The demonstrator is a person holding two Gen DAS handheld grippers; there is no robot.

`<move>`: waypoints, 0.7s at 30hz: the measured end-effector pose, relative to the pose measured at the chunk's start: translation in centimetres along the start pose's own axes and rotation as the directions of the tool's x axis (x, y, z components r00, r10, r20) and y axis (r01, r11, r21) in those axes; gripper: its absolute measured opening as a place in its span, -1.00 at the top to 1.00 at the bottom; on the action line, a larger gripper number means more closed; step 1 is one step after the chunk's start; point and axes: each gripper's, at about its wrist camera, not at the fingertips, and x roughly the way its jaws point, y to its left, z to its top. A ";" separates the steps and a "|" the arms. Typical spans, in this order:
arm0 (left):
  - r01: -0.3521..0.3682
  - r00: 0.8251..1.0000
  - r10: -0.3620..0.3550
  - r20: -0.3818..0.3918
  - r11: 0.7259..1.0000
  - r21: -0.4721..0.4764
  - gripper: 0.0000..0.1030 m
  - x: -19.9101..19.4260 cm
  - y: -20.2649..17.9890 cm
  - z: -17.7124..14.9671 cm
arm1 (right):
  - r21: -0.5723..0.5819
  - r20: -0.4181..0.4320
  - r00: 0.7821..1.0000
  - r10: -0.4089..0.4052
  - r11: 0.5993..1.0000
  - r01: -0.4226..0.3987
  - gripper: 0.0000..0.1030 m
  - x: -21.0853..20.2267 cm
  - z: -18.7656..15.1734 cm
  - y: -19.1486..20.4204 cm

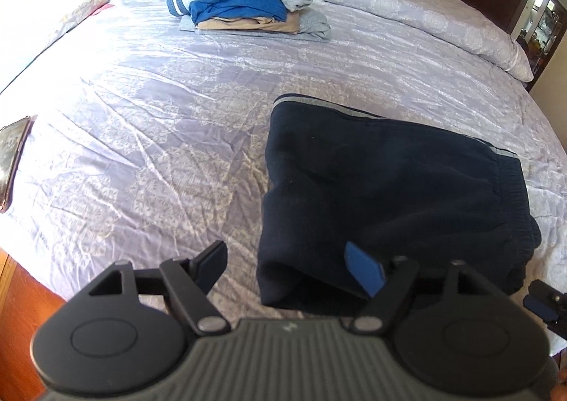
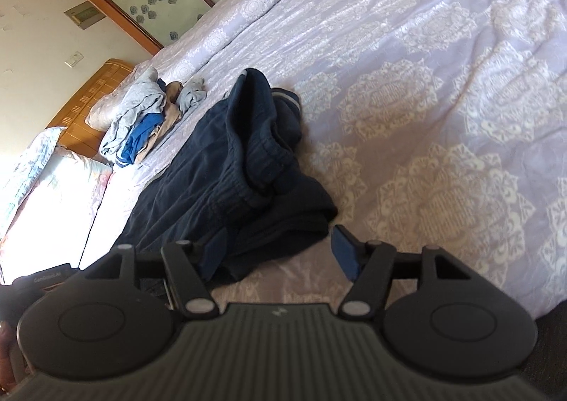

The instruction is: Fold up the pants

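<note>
Now your left gripper (image 1: 287, 268) and right gripper (image 2: 280, 248) both stand wide, empty, over the folded pants (image 1: 389, 188) near the bed's (image 1: 159, 117) edge.

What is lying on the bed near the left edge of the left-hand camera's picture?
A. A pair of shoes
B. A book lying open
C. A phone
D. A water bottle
C. A flat phone with a glossy screen and a thin rim lies on the lavender bedspread, well apart from the folded dark pants and the pile of clothes.
</note>
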 end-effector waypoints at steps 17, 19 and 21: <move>-0.041 0.998 0.036 0.048 0.993 0.107 -0.61 -1.9 -1.4 -1.4 | 0.022 -0.031 1.000 0.003 1.000 -0.003 -0.32 -0.4 -0.4 0.2; -0.045 0.997 0.037 0.062 0.990 0.134 -0.61 -2.2 -1.9 -1.6 | 0.005 -0.040 0.999 -0.006 1.000 0.007 -0.32 -0.6 -0.6 0.7; -0.046 0.997 0.036 0.071 0.987 0.155 -0.63 -2.4 -2.3 -1.7 | -0.015 -0.047 0.999 -0.006 1.000 0.005 -0.32 -0.8 -0.8 1.2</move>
